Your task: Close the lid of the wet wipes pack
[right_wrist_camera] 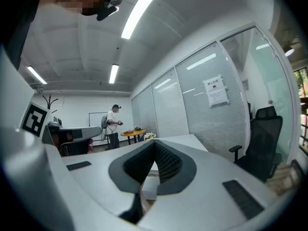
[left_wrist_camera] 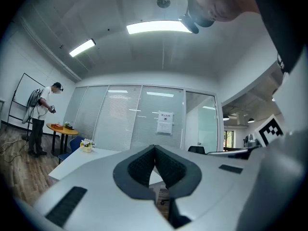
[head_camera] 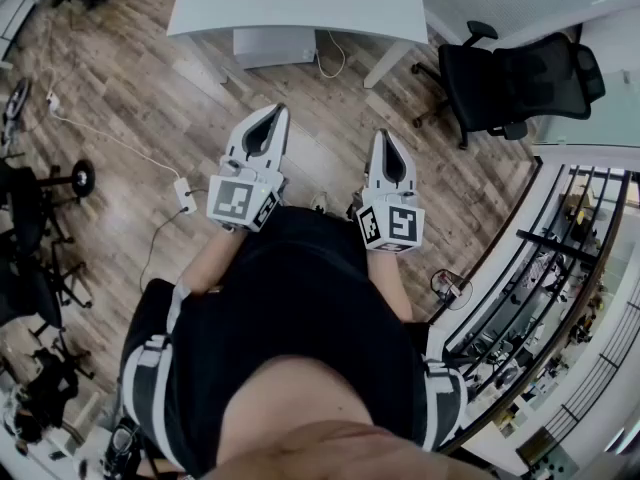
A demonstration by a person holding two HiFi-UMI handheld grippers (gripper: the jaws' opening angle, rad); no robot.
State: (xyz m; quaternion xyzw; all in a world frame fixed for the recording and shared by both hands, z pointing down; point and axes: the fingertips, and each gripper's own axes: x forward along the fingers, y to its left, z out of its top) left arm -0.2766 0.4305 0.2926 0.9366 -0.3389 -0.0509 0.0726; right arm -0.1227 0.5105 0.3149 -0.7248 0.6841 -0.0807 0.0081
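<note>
No wet wipes pack shows in any view. In the head view my left gripper (head_camera: 279,111) and right gripper (head_camera: 387,136) are held side by side in front of the person's body, above the wooden floor, pointing toward a white table (head_camera: 300,3). Both are shut with nothing between the jaws. In the left gripper view the left gripper (left_wrist_camera: 154,148) points level at the room, its jaws meeting at the tip. In the right gripper view the right gripper (right_wrist_camera: 155,144) does the same.
A black office chair (head_camera: 515,78) stands right of the white table. Cables and a power strip (head_camera: 186,195) lie on the floor at left. A railing (head_camera: 560,268) runs along the right. Another person (right_wrist_camera: 113,125) stands far off by a small round table (right_wrist_camera: 132,134).
</note>
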